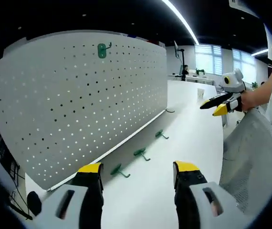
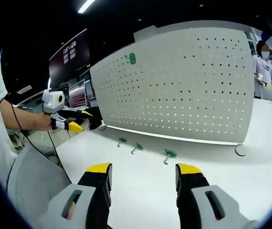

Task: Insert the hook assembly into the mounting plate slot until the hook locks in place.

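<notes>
The white pegboard [image 1: 83,95] stands upright along the far edge of the white table [image 1: 193,143]. One green hook [image 1: 102,50] is already mounted near the board's top; in the right gripper view it sits high on the panel [image 2: 131,58]. Three more green hooks lie loose on the table just in front of the board's foot: a near hook [image 1: 119,170], a middle hook [image 1: 141,153] and a far hook [image 1: 161,134], all apart from one another. The left gripper [image 1: 138,171] hovers above the table with its jaws spread wide and nothing between them. The right gripper [image 2: 143,172] is likewise held open and empty, well back from the hooks. Judgement: the step in hand is the approach to pick up a loose hook; no insertion is under way. The next move calls for lowering one gripper over a hook, closing on its backing plate, then aligning it square with the board's holes.
</notes>
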Tool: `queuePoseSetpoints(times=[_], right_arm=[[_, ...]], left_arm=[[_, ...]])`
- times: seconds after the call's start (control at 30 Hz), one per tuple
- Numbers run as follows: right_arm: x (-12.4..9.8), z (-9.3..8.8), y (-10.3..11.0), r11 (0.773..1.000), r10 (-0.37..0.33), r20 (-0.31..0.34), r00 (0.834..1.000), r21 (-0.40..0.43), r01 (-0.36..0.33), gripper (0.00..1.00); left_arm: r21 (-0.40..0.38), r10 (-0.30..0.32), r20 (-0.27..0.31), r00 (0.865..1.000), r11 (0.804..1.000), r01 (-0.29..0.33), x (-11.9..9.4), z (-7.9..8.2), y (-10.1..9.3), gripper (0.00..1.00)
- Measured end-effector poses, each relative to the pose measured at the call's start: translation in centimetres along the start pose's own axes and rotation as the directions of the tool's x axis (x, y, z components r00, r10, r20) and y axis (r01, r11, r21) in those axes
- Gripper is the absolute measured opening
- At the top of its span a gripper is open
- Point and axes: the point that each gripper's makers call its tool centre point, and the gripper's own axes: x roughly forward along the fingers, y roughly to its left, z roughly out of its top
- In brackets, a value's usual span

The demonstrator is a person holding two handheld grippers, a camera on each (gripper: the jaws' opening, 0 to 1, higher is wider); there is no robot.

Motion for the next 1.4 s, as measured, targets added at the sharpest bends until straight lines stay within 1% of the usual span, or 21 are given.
queuePoseSetpoints(times=[0.07,0.17,0.2,0.3,0.4,0.53,0.73,0.83,0.97,1.23,1.27,1.3,1.33,1.37,1.4], right_arm=[[0.0,0.0,0.0,1.000,-0.001,0.000,1.000,0.000,0.001,0.52],[-0.1,0.1,0.0,1.000,-0.003,0.001,1.000,0.002,0.003,0.52],[-0.1,0.0,0.0,1.000,-0.003,0.001,1.000,0.006,0.003,0.52],[0.0,-0.1,-0.1,1.000,-0.002,-0.001,1.000,0.006,0.002,0.52],[0.0,-0.1,0.0,1.000,-0.001,-0.003,1.000,0.004,0.001,0.52],[0.0,-0.1,-0.1,1.000,-0.001,-0.003,1.000,0.008,0.001,0.52],[0.0,-0.2,0.0,1.000,0.000,-0.007,1.000,0.007,0.000,0.52],[0.0,-0.3,0.0,1.000,0.001,-0.009,1.000,0.007,0.000,0.52],[-0.1,-0.1,-0.2,1.000,-0.007,0.000,1.000,0.017,0.007,0.52],[-0.1,-0.2,-0.4,1.000,-0.013,-0.002,1.000,0.023,0.013,0.52],[-0.1,-0.2,-0.4,1.000,-0.013,-0.002,1.000,0.024,0.013,0.52],[-0.1,-0.3,-0.5,1.000,-0.015,-0.003,1.000,0.025,0.015,0.52],[-0.1,-0.3,-0.6,1.000,-0.018,-0.004,1.000,0.025,0.018,0.52],[-0.1,-0.2,-0.7,0.999,-0.021,-0.002,1.000,0.028,0.021,0.52],[-0.1,-0.3,-0.7,0.999,-0.020,-0.001,1.000,0.030,0.020,0.52]], left_arm=[[0.004,-0.007,-0.004,1.000,1.000,0.007,0.2,0.0,0.1,0.61],[0.002,-0.019,-0.060,0.998,1.000,0.019,0.7,-0.9,0.4,0.58],[0.011,-0.013,-0.075,0.997,1.000,0.014,0.8,-1.2,0.7,0.57],[0.022,-0.028,-0.097,0.995,0.999,0.030,1.3,-1.6,1.1,0.58],[0.046,-0.054,-0.115,0.992,0.997,0.059,1.6,-1.8,1.2,0.59],[0.055,-0.080,-0.132,0.988,0.995,0.088,2.2,-1.9,1.4,0.59],[0.088,-0.098,-0.173,0.980,0.990,0.114,3.2,-2.5,2.1,0.58],[0.103,-0.112,-0.196,0.974,0.986,0.134,3.7,-2.8,2.2,0.58],[0.097,-0.121,-0.203,0.972,0.985,0.143,4.2,-2.8,2.7,0.57],[0.121,-0.155,-0.261,0.953,0.974,0.192,5.6,-4.0,2.8,0.57],[0.131,-0.157,-0.269,0.950,0.971,0.198,5.7,-4.1,2.7,0.57],[0.141,-0.162,-0.288,0.944,0.968,0.209,5.9,-4.5,2.7,0.57],[0.148,-0.163,-0.296,0.941,0.966,0.214,6.1,-4.6,2.6,0.57],[0.165,-0.172,-0.301,0.938,0.959,0.229,6.3,-4.6,2.5,0.57],[0.158,-0.177,-0.300,0.937,0.960,0.232,6.5,-4.6,2.5,0.57]])
